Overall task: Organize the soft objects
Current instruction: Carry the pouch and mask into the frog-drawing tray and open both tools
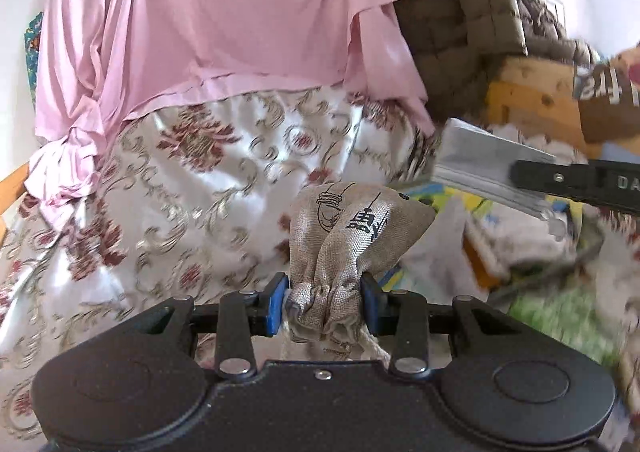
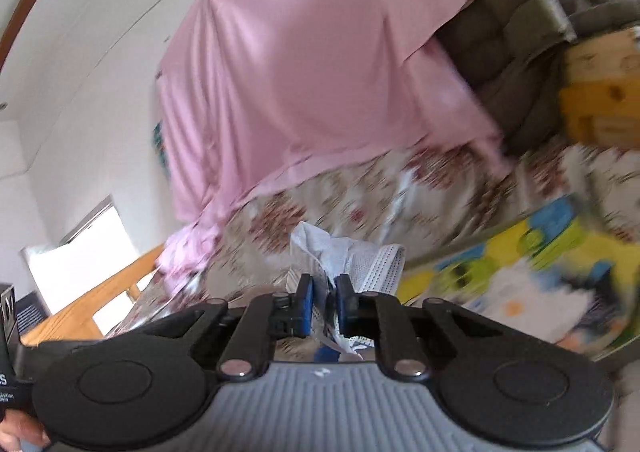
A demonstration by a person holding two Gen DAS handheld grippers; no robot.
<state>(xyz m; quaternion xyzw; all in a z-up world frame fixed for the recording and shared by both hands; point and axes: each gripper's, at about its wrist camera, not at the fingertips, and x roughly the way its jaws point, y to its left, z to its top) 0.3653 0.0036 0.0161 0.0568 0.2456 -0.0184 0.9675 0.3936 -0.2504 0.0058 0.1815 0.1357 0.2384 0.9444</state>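
Ahead of us the floral cover (image 1: 208, 187) lies open, room to pass. The pink sheet (image 1: 208, 11) hangs behind it as a wall. To the right the quilted cushion (image 1: 460, 11) and the bright mat (image 2: 520, 264) with its clutter crowd the way.

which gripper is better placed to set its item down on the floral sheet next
Left, probably. The left gripper is shut on the burlap pouch directly over the floral sheet; the right gripper, clamping white cloth, views it tilted and blurred.
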